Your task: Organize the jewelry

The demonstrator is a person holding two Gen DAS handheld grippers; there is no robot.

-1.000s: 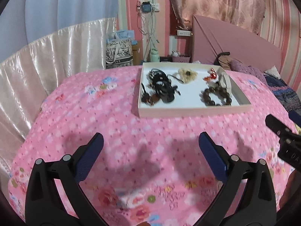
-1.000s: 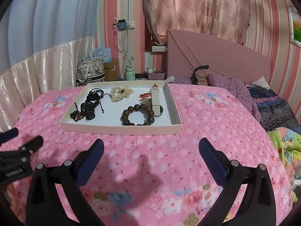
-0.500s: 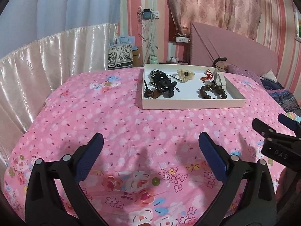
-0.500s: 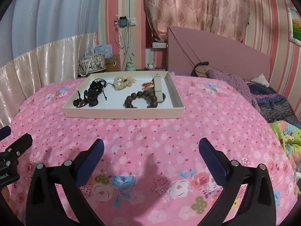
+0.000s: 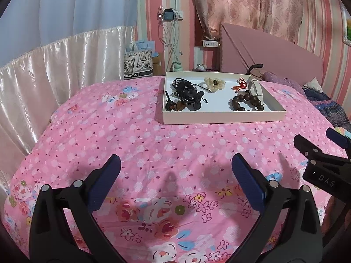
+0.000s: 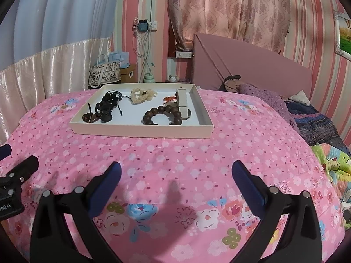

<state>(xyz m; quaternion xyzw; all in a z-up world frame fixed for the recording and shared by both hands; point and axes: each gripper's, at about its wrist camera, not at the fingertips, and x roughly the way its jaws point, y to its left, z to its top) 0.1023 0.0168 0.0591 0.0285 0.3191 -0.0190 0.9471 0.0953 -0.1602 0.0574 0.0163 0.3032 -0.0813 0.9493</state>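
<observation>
Both wrist cameras looked forward over the pink bedspread (image 5: 153, 149), low and well apart from the white tray (image 6: 140, 132). They shared it: at 1 o'clock leftward, 12 o'clock rightward.

On the black body of the right gripper (image 5: 323, 153), seen from the left wrist, white letters read "DAS". The patterned bag (image 5: 138, 65) on the floor shows "GEE" on its dark band; any letters before that are hidden.
</observation>
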